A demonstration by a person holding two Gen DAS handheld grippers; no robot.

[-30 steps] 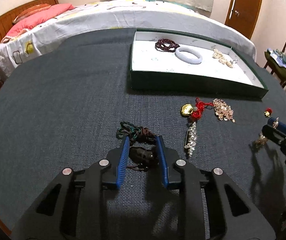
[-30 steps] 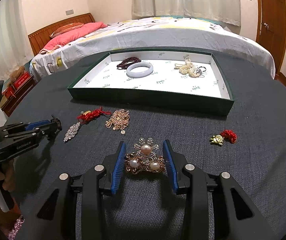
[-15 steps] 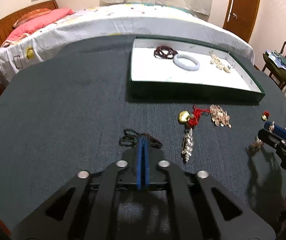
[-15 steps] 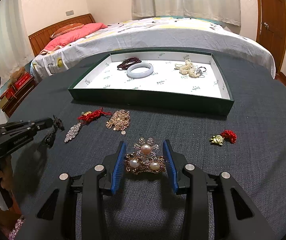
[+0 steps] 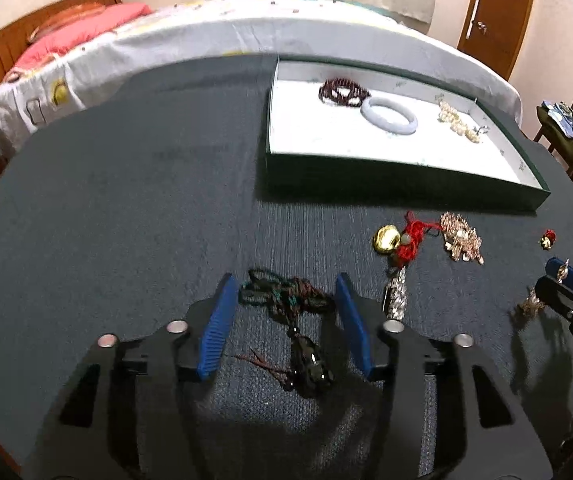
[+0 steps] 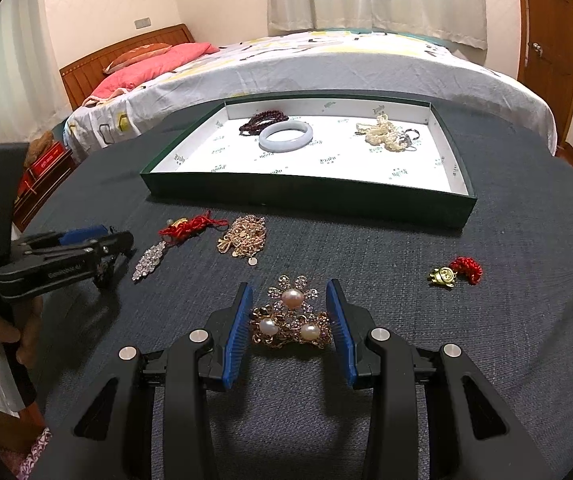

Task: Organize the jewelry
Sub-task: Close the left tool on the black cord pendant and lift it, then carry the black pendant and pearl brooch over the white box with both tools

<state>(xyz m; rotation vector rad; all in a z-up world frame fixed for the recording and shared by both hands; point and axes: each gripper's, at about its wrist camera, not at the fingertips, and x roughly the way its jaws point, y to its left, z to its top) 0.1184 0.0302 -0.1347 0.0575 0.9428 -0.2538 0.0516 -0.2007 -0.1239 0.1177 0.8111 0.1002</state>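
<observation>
While both grippers' fingers stand spread, tray (image 6: 306, 200) holds bangle (image 6: 285, 138) — beads (image 6: 260, 120), pearls (image 6: 382, 136).

The table cover (image 6: 486, 320) is dark, matt, coarse-woven cloth. The tray (image 6: 310, 200) looks like card, its floor lined with printed white paper. The bangle (image 6: 285, 137) is smooth and glossy, stone-like. The brooch (image 6: 291, 322) is shiny gold metal with lustrous pearls. The headboard (image 6: 126, 50) is varnished wood.
</observation>
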